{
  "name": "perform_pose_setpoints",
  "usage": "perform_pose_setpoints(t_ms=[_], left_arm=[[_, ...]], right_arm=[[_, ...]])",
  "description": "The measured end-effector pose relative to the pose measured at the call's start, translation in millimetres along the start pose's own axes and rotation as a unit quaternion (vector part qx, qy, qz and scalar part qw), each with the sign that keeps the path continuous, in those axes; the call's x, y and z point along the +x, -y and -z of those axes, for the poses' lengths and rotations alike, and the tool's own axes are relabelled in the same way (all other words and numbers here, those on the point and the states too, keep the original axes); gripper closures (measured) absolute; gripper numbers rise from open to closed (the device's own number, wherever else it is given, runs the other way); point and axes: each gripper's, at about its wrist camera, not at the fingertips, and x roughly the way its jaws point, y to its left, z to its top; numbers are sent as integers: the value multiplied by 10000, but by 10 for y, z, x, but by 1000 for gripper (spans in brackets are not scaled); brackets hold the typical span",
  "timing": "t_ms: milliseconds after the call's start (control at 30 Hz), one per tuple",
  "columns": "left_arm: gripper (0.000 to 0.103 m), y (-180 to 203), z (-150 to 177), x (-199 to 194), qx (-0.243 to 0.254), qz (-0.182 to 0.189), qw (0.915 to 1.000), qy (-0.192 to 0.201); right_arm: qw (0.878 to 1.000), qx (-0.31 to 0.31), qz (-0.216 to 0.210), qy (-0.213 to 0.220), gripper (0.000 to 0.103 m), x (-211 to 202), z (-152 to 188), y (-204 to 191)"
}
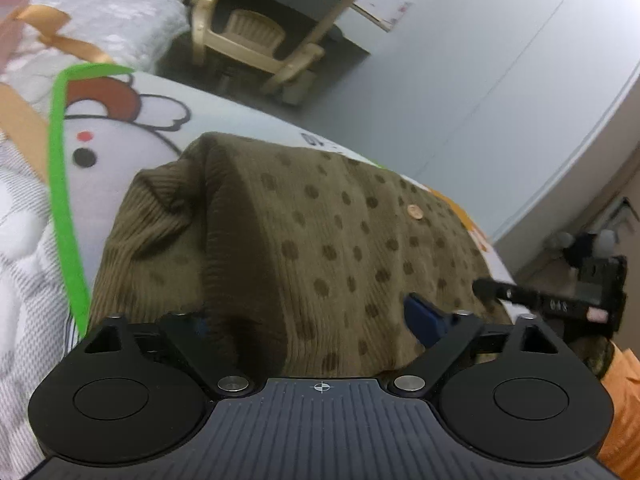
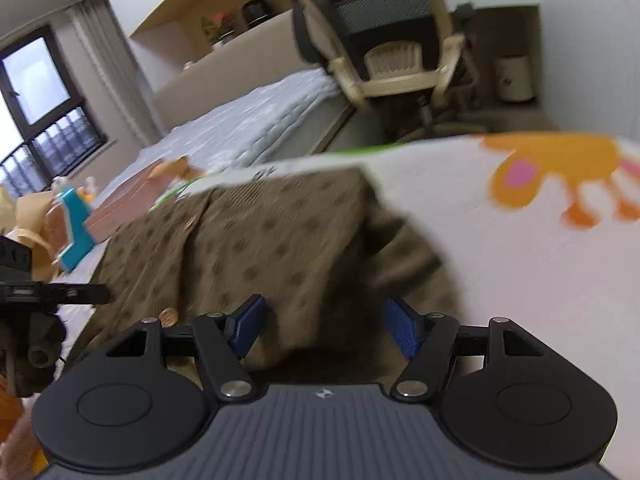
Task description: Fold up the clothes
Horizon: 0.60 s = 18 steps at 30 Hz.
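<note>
An olive-brown knit garment (image 1: 320,232) with dark dots and a copper button (image 1: 415,212) lies partly folded on a white cartoon-print mat (image 1: 120,136) with a green border. My left gripper (image 1: 308,312) stands open over the garment's near edge. Its right blue pad (image 1: 424,320) shows, while cloth hides the left one. In the right wrist view the same garment (image 2: 256,240) runs between the wide-apart blue pads (image 2: 248,324) of my open right gripper (image 2: 326,306). Each gripper shows in the other's view: the right gripper (image 1: 500,292) at the right, the left gripper (image 2: 52,292) at the left.
The mat (image 2: 500,260) lies on a white quilted bed (image 2: 248,128). A pink box (image 2: 120,208) with a tan ribbon and a teal object (image 2: 74,224) sit beyond the garment. An office chair (image 2: 396,40) stands on the floor past the bed, near a pale wall (image 1: 500,80).
</note>
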Motion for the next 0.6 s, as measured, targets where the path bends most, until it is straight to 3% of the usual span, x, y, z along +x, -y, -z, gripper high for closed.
perform_pose_setpoints(t_ms=[33, 67, 100, 133, 200, 300, 400, 500, 600], left_arm=[[31, 40, 23, 10, 31, -186, 9998, 53], [45, 85, 20, 14, 133, -381, 9992, 82], [63, 122, -3, 12, 258, -520, 9983, 73], [69, 160, -27, -15, 343, -596, 9976, 73], [75, 272, -81, -216, 463, -515, 9974, 202], [76, 545, -99, -673, 945, -354, 9934, 547], [76, 699, 62, -976, 1218, -275, 9902, 626], [71, 632, 353, -944, 1114, -413, 9923, 347], [65, 455, 628, -832, 797, -651, 9947, -31]], right_arm=[[10000, -86, -7, 13, 40, 56, 26, -61], [9992, -386, 133, 38, 49, 99, 35, -165], [9973, -682, 273, 59, 70, 136, 39, -268], [9948, -935, 396, 75, 83, 133, 22, -362], [9920, -1140, 490, 232, 92, -19, -47, -527], [9894, -1262, 267, 659, 92, -499, -130, -708], [9859, -1471, 163, 777, 92, -850, -32, -846], [9869, -1506, 287, 505, 92, -857, 198, -832], [9887, -1387, 560, 87, 84, -687, 421, -712]])
